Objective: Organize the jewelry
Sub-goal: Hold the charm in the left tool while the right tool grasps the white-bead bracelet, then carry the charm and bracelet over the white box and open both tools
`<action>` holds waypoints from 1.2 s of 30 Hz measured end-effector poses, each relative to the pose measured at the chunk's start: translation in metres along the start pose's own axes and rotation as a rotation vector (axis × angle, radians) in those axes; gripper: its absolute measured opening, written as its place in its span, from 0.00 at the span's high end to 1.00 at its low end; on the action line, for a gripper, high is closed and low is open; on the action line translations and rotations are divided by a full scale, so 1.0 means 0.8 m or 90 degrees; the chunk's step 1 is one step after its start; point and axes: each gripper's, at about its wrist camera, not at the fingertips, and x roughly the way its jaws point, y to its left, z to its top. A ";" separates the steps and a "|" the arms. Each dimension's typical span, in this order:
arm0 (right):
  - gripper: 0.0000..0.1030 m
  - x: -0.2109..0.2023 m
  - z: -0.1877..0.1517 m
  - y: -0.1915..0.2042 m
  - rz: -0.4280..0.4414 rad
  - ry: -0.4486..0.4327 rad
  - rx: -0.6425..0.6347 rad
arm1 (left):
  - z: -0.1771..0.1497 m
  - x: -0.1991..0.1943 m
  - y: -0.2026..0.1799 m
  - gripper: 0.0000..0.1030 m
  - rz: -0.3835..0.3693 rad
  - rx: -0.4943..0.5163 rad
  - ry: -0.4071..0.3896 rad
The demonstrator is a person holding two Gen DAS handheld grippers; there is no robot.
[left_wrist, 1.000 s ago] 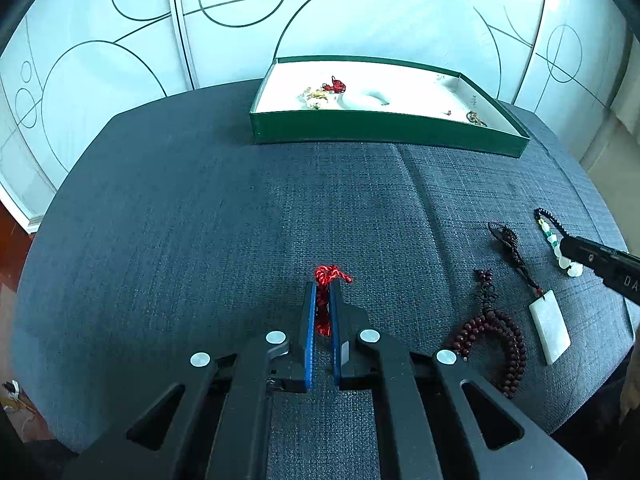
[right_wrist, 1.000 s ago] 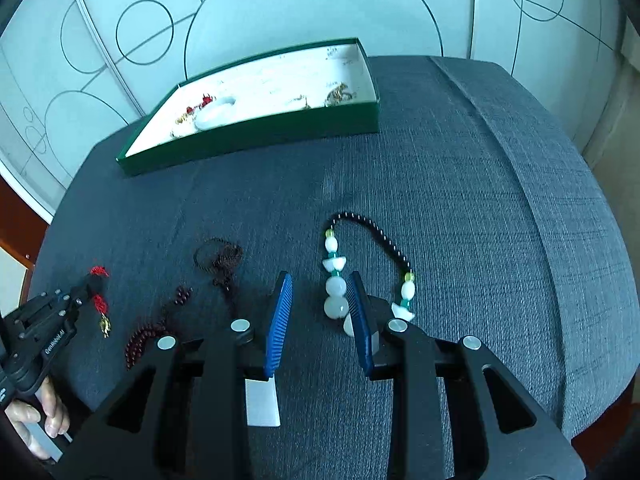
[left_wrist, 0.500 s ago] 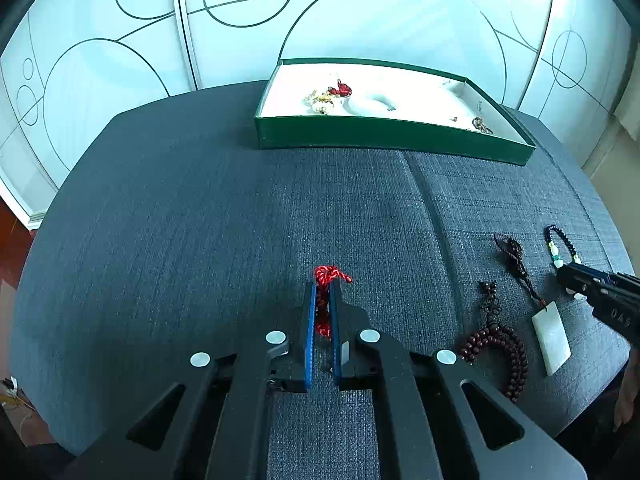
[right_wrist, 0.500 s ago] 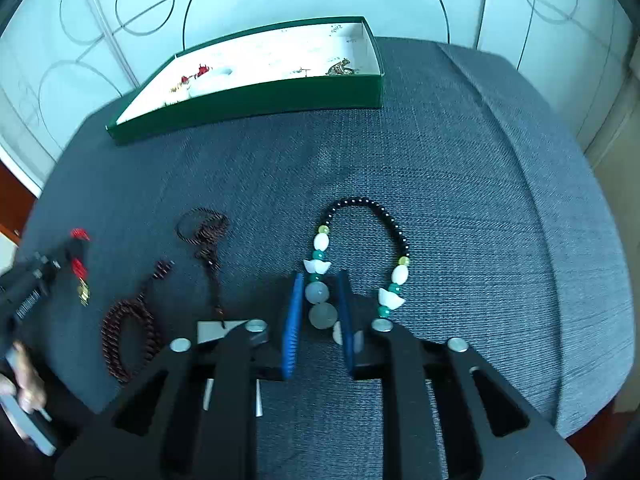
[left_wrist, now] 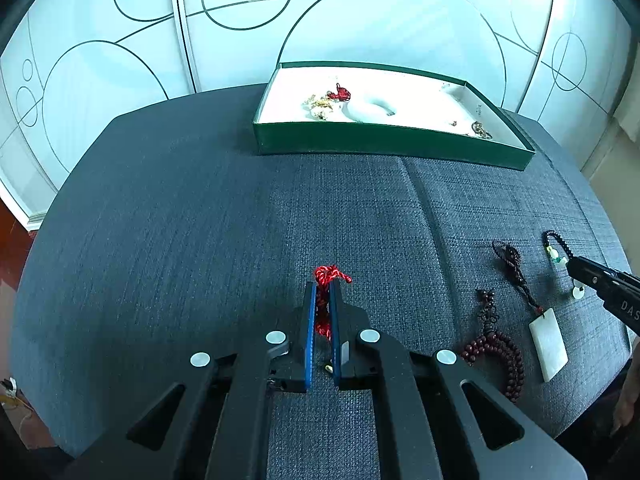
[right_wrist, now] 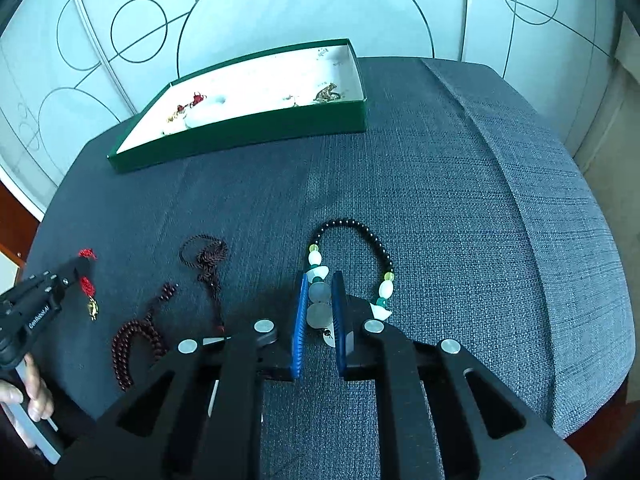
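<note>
I am clamping my right gripper (right_wrist: 320,300) on the beaded bracelet (right_wrist: 352,264) and my left gripper (left_wrist: 321,304) on the red cord charm (left_wrist: 326,292), each risking slipping free when lifting toward the green box (right_wrist: 248,128).

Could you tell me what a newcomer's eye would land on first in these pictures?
Probably the bright red cord charm pinched in the left gripper, vivid against the dark grey cloth. Next, the right gripper shut on the pale beads of a black bracelet, and the green tray at the far edge.

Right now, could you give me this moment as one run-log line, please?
left gripper: shut on red cord | right gripper: shut on bead bracelet
</note>
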 end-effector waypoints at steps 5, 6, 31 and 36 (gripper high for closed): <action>0.88 0.015 -0.003 0.002 -0.004 0.025 -0.010 | 0.001 0.001 -0.003 0.94 0.000 0.001 0.001; 0.88 0.016 -0.004 0.003 -0.004 0.027 -0.013 | 0.001 0.002 -0.004 0.94 0.000 0.001 0.002; 0.87 0.000 -0.006 0.010 -0.002 0.026 -0.045 | 0.012 -0.003 -0.001 0.94 -0.010 0.002 -0.004; 0.87 -0.017 0.006 0.002 0.044 -0.001 0.004 | 0.027 -0.014 -0.003 0.94 -0.013 0.004 -0.021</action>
